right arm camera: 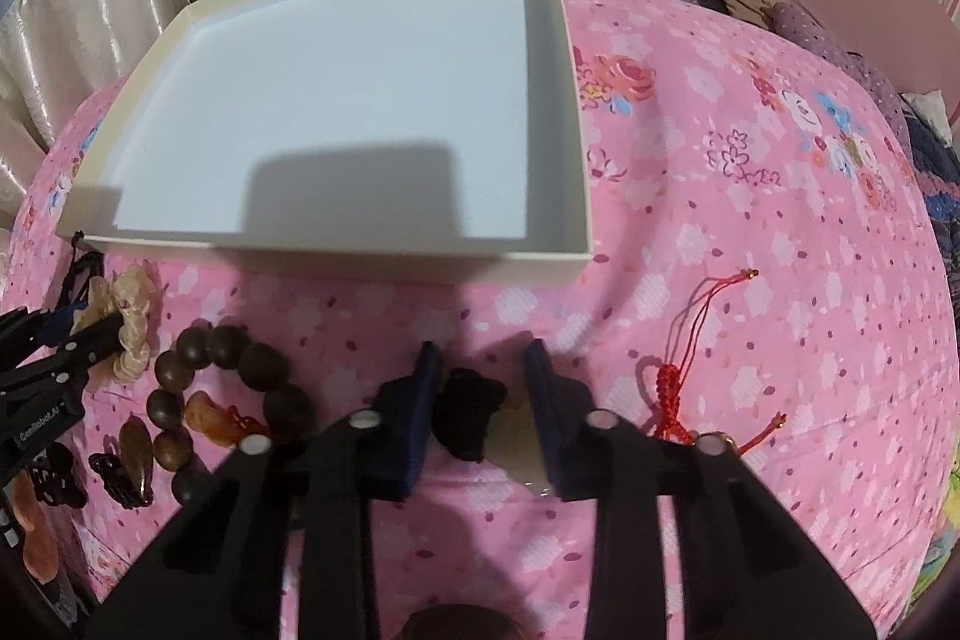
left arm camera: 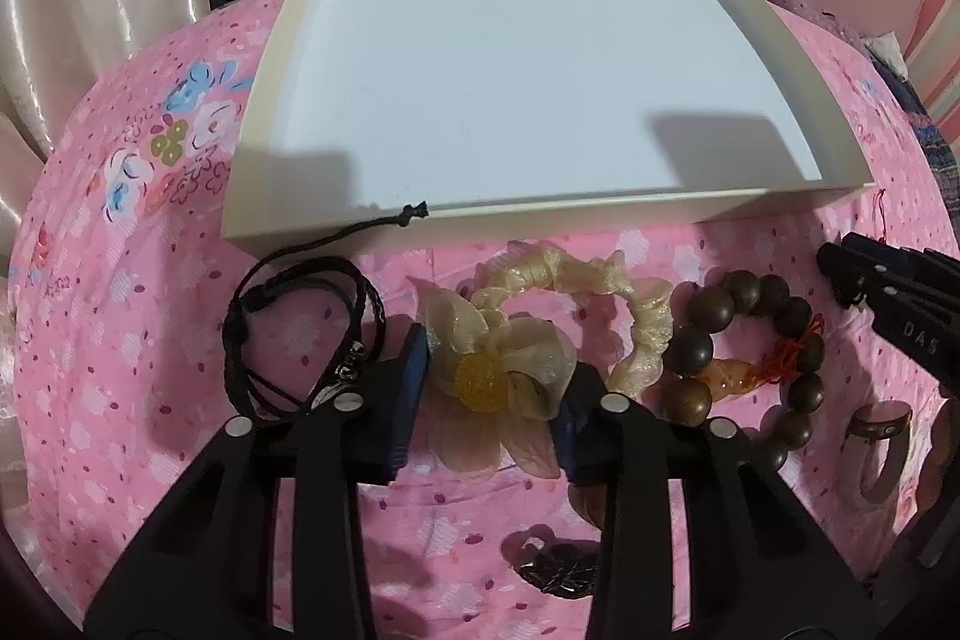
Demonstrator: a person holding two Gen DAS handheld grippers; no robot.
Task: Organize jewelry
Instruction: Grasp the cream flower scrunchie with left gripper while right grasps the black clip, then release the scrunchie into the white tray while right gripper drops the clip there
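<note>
Left wrist view: left gripper [left arm camera: 492, 400] clamped on cream fabric flower scrunchie with yellow bead [left arm camera: 510, 370].
Right gripper [right arm camera: 480, 412] straddles black knotted ornament [right arm camera: 465, 415], pads apart from it. Both lie on pink floral cloth [right arm camera: 750, 280], near side of empty white shallow box [right arm camera: 336, 244].

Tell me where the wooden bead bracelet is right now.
In the left wrist view the wooden bead bracelet lies on the pink cloth, right of the cream flower scrunchie and in front of the white tray.
</note>
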